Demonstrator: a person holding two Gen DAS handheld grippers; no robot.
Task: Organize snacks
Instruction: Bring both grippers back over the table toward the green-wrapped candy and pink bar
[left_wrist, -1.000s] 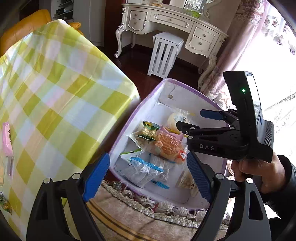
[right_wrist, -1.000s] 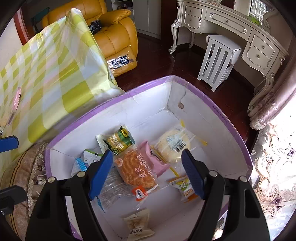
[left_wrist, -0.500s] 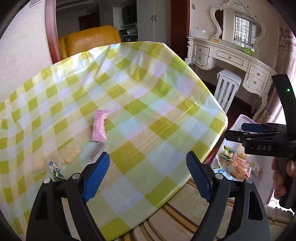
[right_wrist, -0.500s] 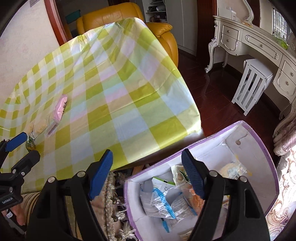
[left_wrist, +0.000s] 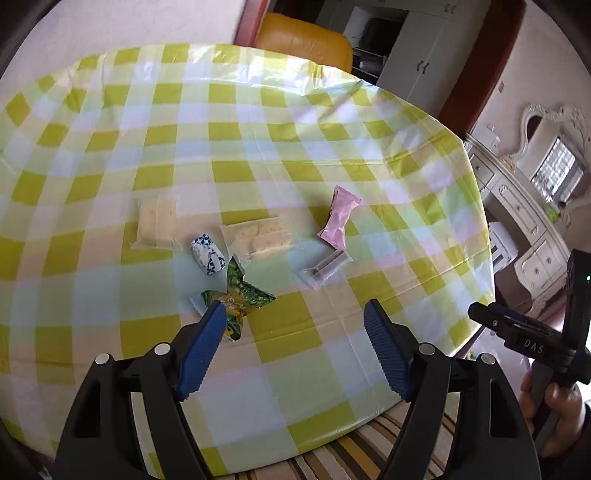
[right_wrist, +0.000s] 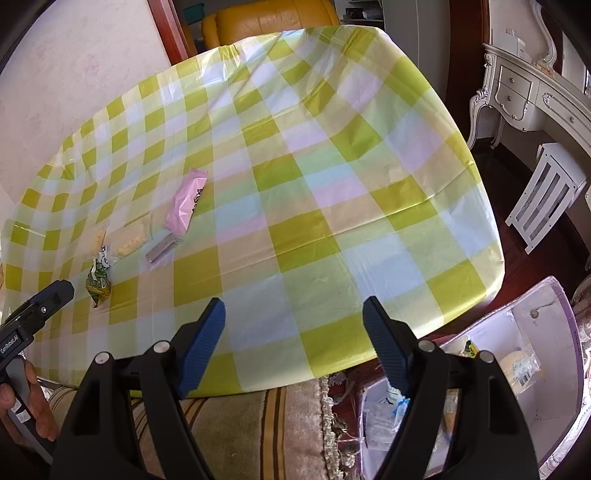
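Note:
Several snacks lie on the checked tablecloth (left_wrist: 295, 155): a green packet (left_wrist: 240, 295), a blue-white candy (left_wrist: 207, 253), two pale biscuit packs (left_wrist: 157, 221) (left_wrist: 260, 236), a pink packet (left_wrist: 340, 218) and a clear stick pack (left_wrist: 325, 267). My left gripper (left_wrist: 293, 343) is open and empty, just above the table with its left finger beside the green packet. My right gripper (right_wrist: 293, 343) is open and empty over the table's near edge. The pink packet (right_wrist: 184, 203) and green packet (right_wrist: 98, 282) lie far to its left. The purple-rimmed box (right_wrist: 546, 325) with several snacks sits on the floor at right.
A striped rug (right_wrist: 266, 435) lies under the table's near edge. A white stool (right_wrist: 546, 195) and an ornate white dresser (right_wrist: 532, 96) stand at right. A yellow armchair (left_wrist: 303, 40) is behind the table. The wall (right_wrist: 92, 66) runs along the table's far left side.
Both grippers swung from the floor box to the table. The left moved in close to the snacks by the green packet. Both stayed open and empty.

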